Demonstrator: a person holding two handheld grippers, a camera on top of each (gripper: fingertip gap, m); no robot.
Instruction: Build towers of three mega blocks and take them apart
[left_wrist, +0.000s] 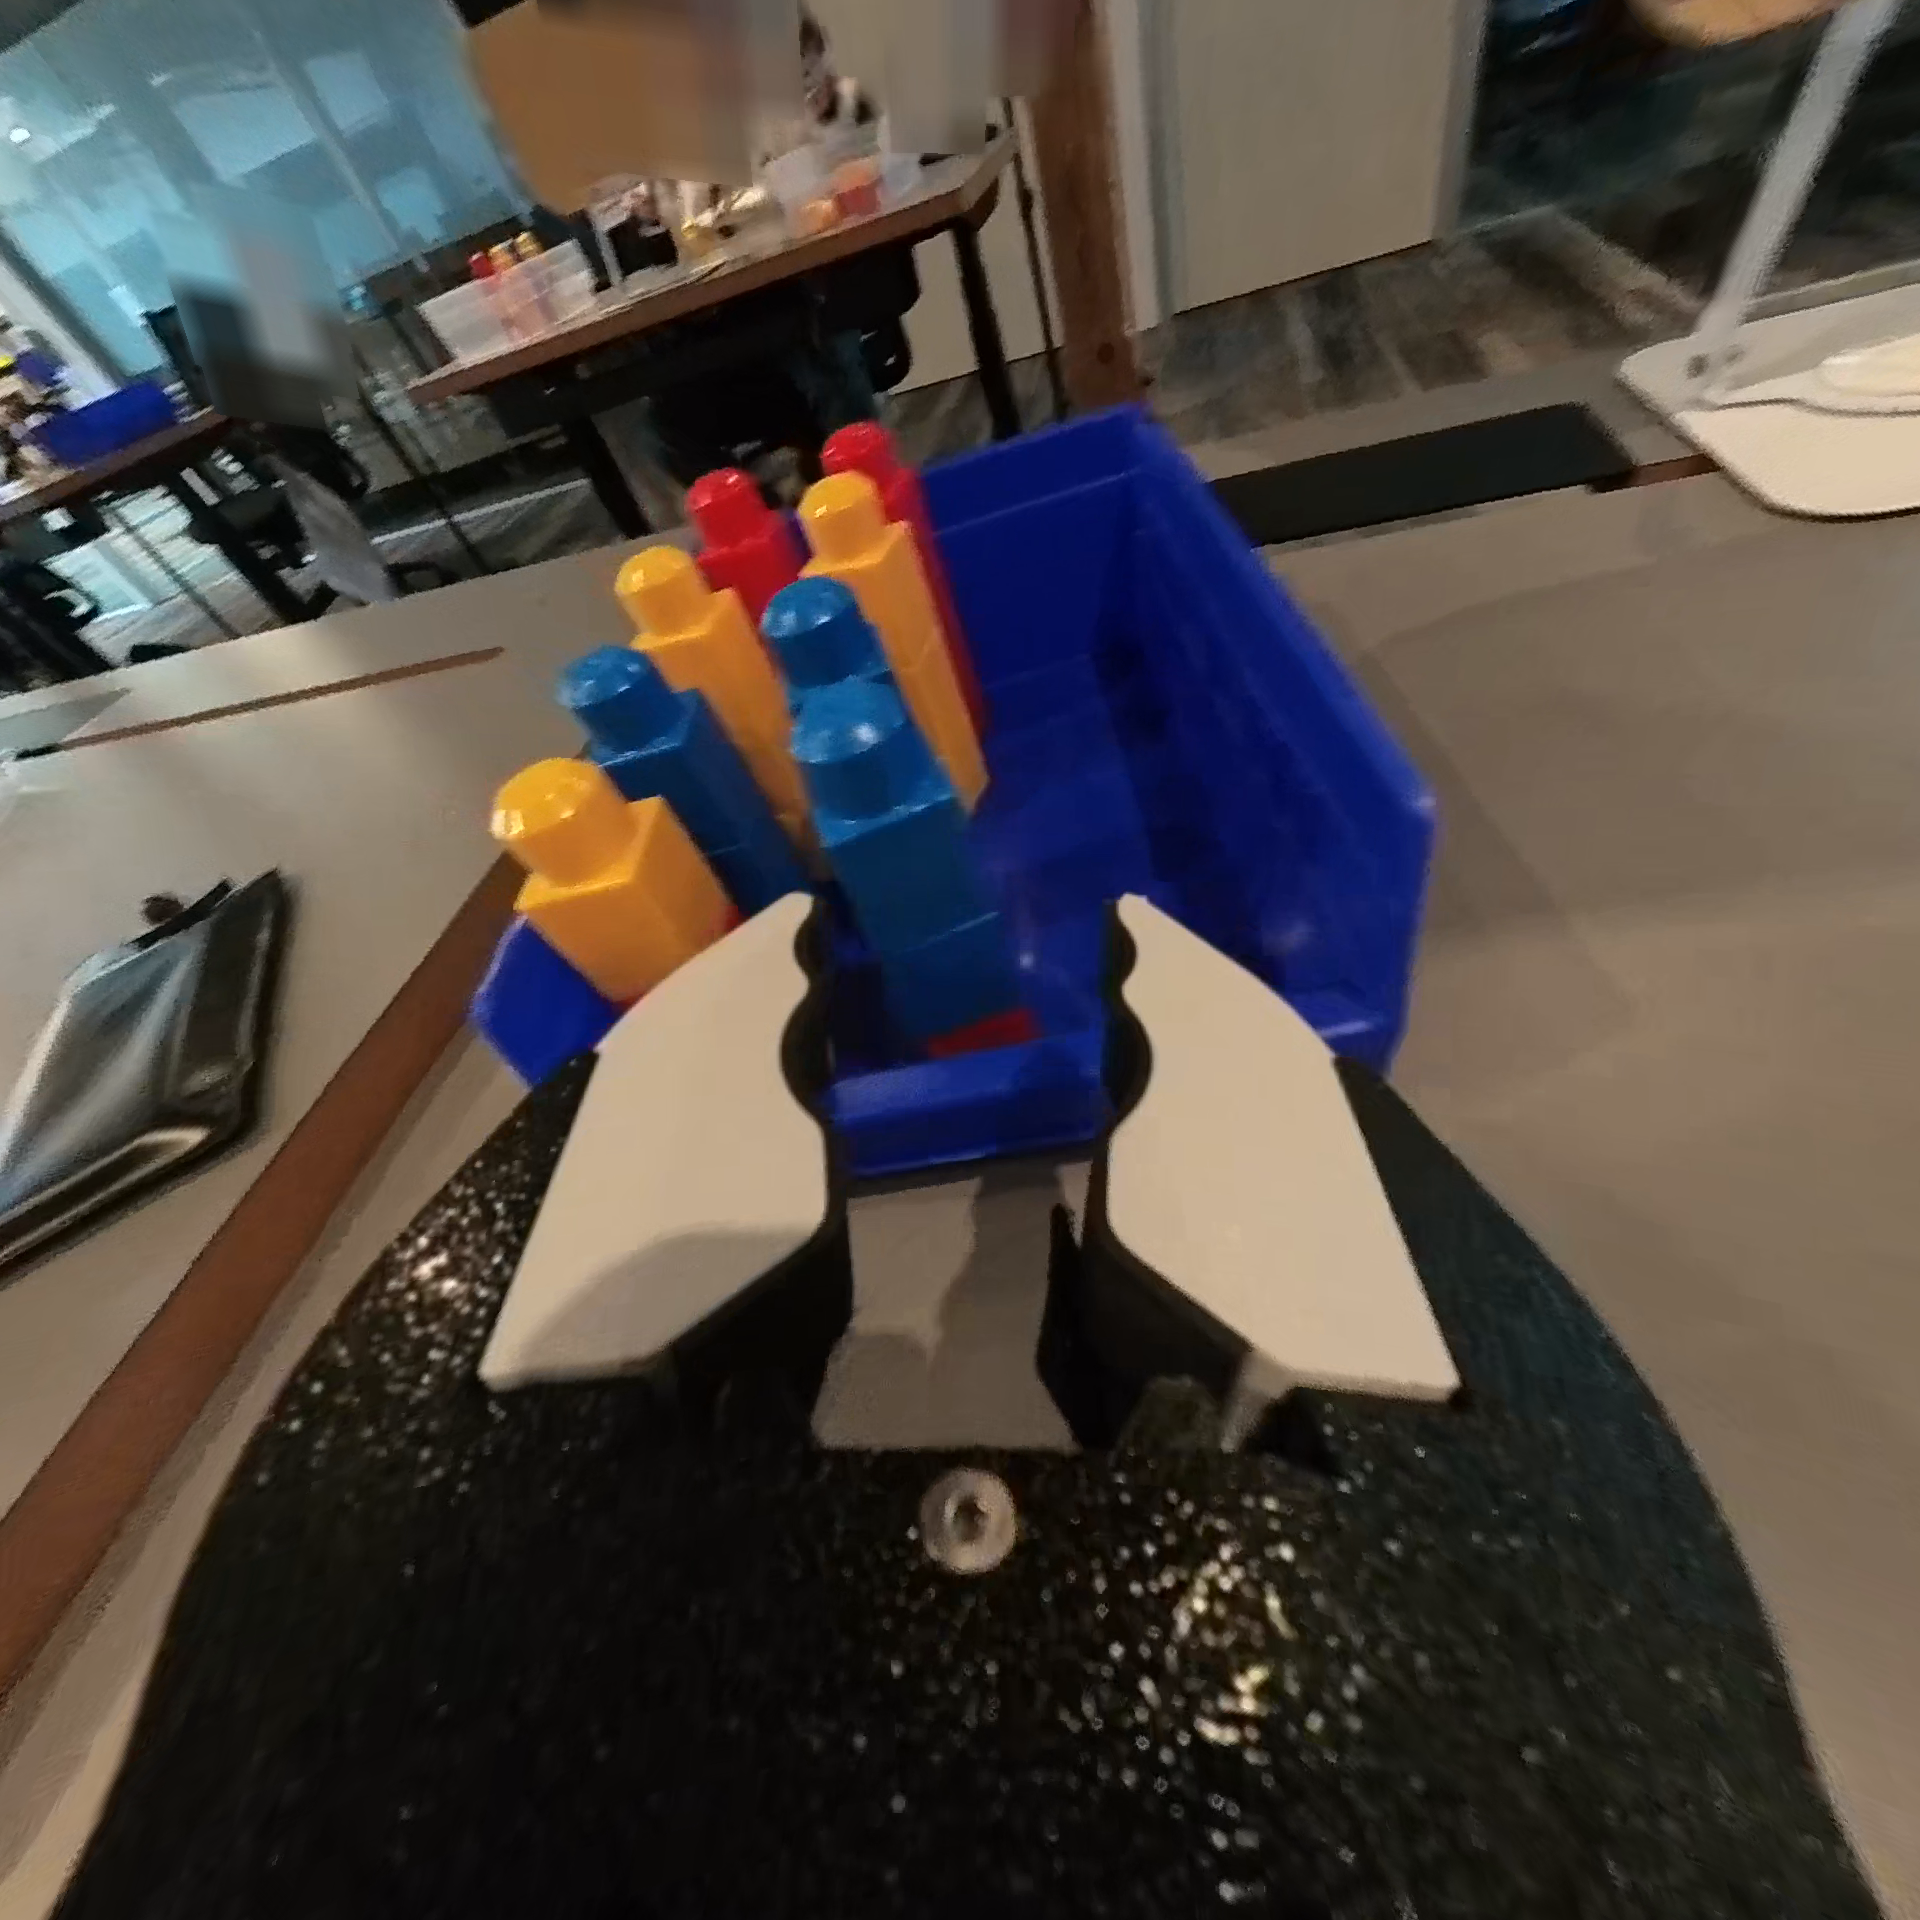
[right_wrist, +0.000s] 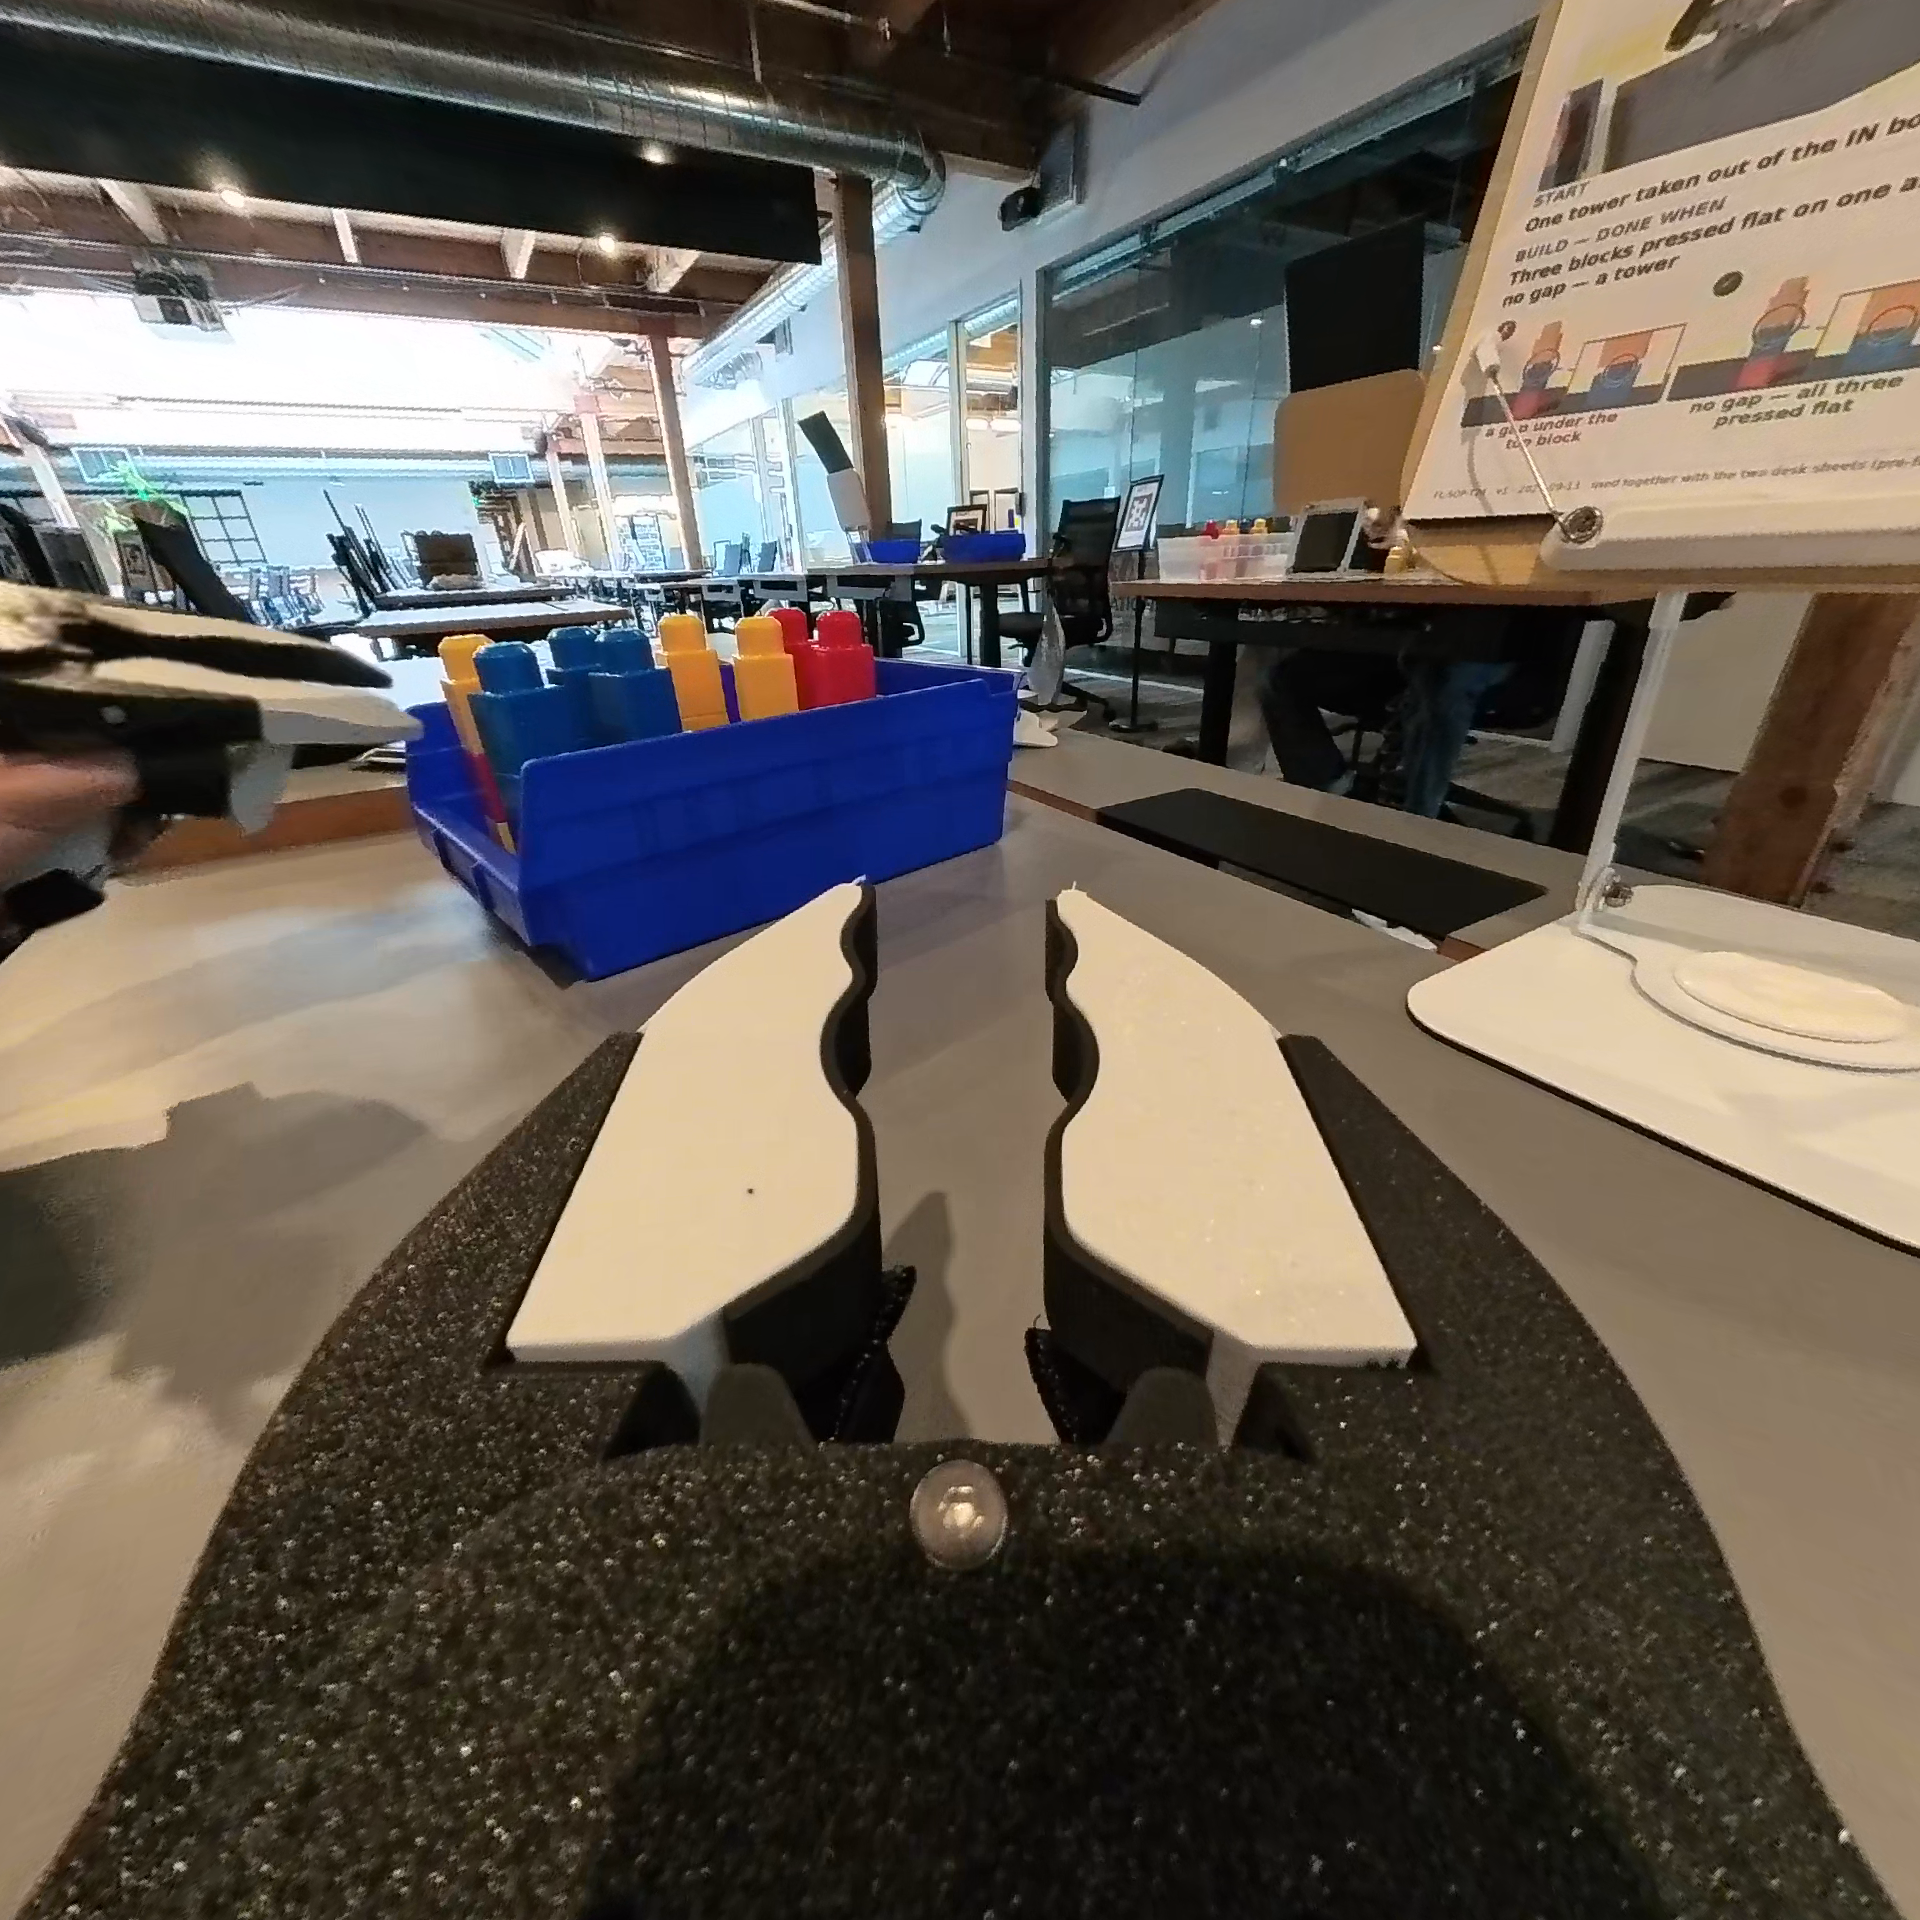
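Nearest to us, our left gripper (left_wrist: 966, 935) has its fingers spread wide at the low front lip of the blue bin (left_wrist: 1226, 727), with nothing between them but the bin's near end. Just past the tips stands a blue tower (left_wrist: 894, 831) inside the bin, its red base block (left_wrist: 987, 1034) on the bin floor; the fingers flank it without touching.

Behind it the bin holds more upright towers, packed along its left side: a yellow tower (left_wrist: 603, 883) at the near left corner, two more blue towers (left_wrist: 665, 748), two yellow ones (left_wrist: 707, 644), and two red towers (left_wrist: 743, 530) at the far end. The right half of the bin is bare floor up to its tall right wall.

Our right gripper (right_wrist: 961, 904) hovers low over the grey table (right_wrist: 1247, 1039), fingers parted and empty, with open tabletop between it and the bin (right_wrist: 727, 831). From this side we see the left gripper (right_wrist: 260, 696) at the bin's left end.

To the right a white stand base (right_wrist: 1558, 1018) sits on the table, carrying an instruction sheet (right_wrist: 1714, 260) overhead. A black mat (right_wrist: 1299, 852) lies along the far table edge. On the far left a dark pouch (left_wrist: 135, 1049) lies beyond a brown table edge (left_wrist: 260, 1091).
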